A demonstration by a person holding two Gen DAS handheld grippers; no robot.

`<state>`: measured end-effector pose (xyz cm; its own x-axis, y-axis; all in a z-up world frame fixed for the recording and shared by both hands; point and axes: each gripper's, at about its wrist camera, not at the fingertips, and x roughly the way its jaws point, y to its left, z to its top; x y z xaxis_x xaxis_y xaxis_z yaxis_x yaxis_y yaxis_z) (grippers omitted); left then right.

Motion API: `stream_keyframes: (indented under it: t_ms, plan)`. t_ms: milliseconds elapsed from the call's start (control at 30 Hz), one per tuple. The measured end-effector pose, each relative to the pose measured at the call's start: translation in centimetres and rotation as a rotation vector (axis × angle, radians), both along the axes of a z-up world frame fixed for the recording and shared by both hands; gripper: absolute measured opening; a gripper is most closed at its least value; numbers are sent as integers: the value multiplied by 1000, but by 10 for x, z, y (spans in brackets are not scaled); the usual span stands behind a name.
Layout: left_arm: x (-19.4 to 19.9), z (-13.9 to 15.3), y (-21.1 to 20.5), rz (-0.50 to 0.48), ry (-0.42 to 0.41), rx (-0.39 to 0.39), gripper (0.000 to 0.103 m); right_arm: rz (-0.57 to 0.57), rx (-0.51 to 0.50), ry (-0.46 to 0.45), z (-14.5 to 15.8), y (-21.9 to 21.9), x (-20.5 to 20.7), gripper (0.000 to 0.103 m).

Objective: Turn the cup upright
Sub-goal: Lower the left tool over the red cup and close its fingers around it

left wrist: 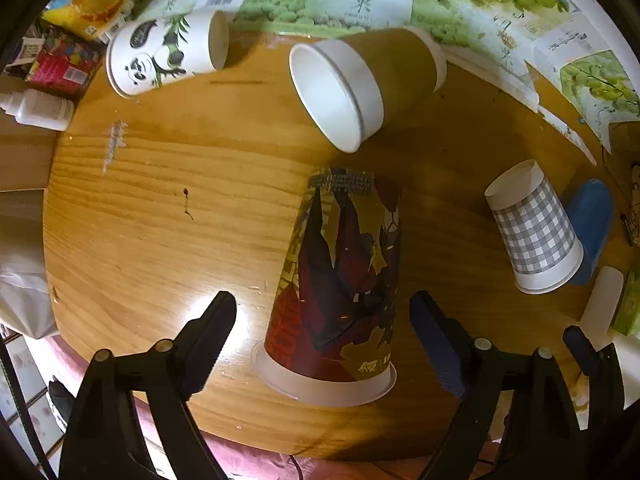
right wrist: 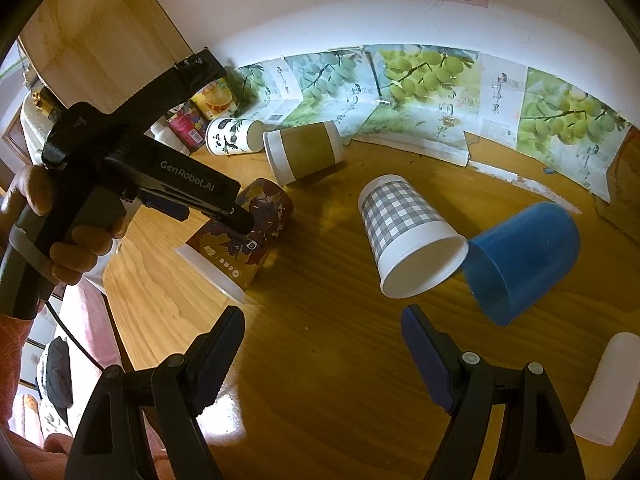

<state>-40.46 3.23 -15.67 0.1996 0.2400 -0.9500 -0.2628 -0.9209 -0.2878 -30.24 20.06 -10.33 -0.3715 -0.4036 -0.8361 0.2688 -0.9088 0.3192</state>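
A red and yellow printed paper cup (left wrist: 340, 280) lies on its side on the round wooden table (left wrist: 160, 200), its white rim toward me. My left gripper (left wrist: 322, 320) is open, one finger on each side of the cup, not touching it. The right wrist view shows the same cup (right wrist: 256, 232) under the left gripper's body. My right gripper (right wrist: 322, 344) is open and empty above the table, in front of a grey checked cup (right wrist: 404, 232) lying on its side. It also shows in the left wrist view (left wrist: 532, 228).
A brown-sleeved cup (left wrist: 360, 80), a panda cup (left wrist: 164, 52) and a blue plastic cup (right wrist: 524, 256) also lie on their sides. Grape-print cartons (right wrist: 420, 88) line the back wall. Bottles and boxes (left wrist: 60, 60) crowd the far left. A white object (right wrist: 608, 388) lies at the right edge.
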Motion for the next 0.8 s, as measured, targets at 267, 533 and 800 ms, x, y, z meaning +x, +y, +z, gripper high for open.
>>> stream_keyframes:
  t_ms: [267, 533, 800]
  plan:
    - [0, -2, 5, -48, -14, -27, 83, 10, -8, -12, -3, 1, -2, 81]
    - [-4, -2, 9, -59, -15, -42, 80, 15, -12, -10, -3, 2, -1, 81]
    - [-6, 4, 12, 46, 0, -163, 74, 16, -8, -6, -2, 5, 1, 81]
